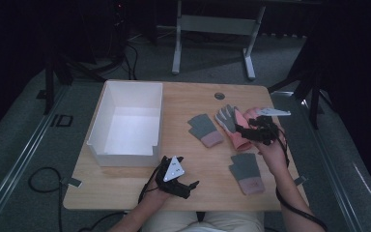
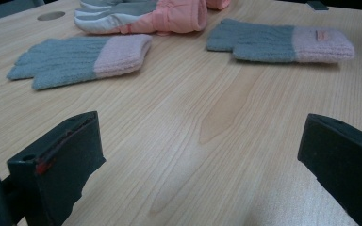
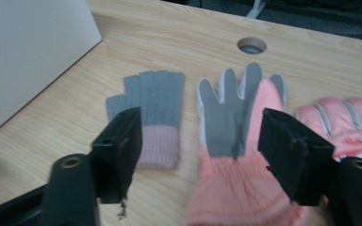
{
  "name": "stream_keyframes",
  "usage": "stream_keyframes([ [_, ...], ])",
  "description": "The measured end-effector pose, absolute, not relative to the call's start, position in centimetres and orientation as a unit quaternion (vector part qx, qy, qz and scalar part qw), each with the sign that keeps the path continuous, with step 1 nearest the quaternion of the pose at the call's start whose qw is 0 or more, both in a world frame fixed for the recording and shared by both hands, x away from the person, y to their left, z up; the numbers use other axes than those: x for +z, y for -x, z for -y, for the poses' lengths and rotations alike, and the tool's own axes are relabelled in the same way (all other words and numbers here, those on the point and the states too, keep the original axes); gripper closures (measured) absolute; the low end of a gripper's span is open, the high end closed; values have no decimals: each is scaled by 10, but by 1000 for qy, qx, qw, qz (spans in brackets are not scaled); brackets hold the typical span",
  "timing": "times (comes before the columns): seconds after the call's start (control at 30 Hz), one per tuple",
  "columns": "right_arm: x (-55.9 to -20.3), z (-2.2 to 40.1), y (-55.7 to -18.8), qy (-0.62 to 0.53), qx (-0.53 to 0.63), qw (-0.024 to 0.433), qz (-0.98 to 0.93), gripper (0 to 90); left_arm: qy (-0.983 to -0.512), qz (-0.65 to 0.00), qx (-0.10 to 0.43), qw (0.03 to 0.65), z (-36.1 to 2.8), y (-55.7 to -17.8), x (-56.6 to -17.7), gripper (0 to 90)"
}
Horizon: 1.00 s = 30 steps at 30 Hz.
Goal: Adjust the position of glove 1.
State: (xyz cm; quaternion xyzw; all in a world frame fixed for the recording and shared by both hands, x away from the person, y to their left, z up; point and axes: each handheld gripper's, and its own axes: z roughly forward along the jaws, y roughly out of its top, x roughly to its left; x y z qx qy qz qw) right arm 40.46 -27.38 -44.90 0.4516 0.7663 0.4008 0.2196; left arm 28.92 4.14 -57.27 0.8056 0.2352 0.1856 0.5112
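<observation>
Two grey knit gloves with pink cuffs lie on the wooden table, one mid-table (image 1: 205,129) and one near the front right (image 1: 246,173). Between them lies a pink ski glove with a grey palm (image 1: 233,126), and a second pink ski glove (image 3: 344,122) lies beside it. My right gripper (image 1: 244,131) hovers over the ski glove's pink cuff (image 3: 235,188), jaws open on either side of it, not touching. My left gripper (image 1: 189,185) rests low on the table at the front, open with bare wood between its jaws (image 2: 198,155), and faces the gloves.
A white open box (image 1: 125,121) stands at the table's left, close to my left gripper. A round cable hole (image 1: 219,95) sits near the far edge. Cables trail off the front edge. A table frame (image 1: 212,29) stands on the floor behind.
</observation>
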Motion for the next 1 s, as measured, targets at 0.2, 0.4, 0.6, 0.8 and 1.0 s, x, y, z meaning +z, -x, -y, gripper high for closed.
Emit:
stream_keyframes([
  [0.2, -461, 254, -420, -432, 394, 199, -786, 399, -805, -235, 187, 512, -41, -289, -573, 3],
  [0.4, -473, 236, -432, -416, 393, 185, -799, 463, -805, -235, 186, 513, -41, -289, -573, 3],
  [0.6, -488, 213, -450, -397, 367, 162, -826, 559, -804, -235, 186, 513, -41, -289, -573, 3],
  [0.8, -502, 197, -466, -385, 346, 155, -841, 585, -803, -239, 175, 517, -43, -291, -573, 3],
  [1.0, -520, 184, -480, -376, 326, 146, -855, 638, -805, -231, 176, 518, -43, -289, -573, 3],
])
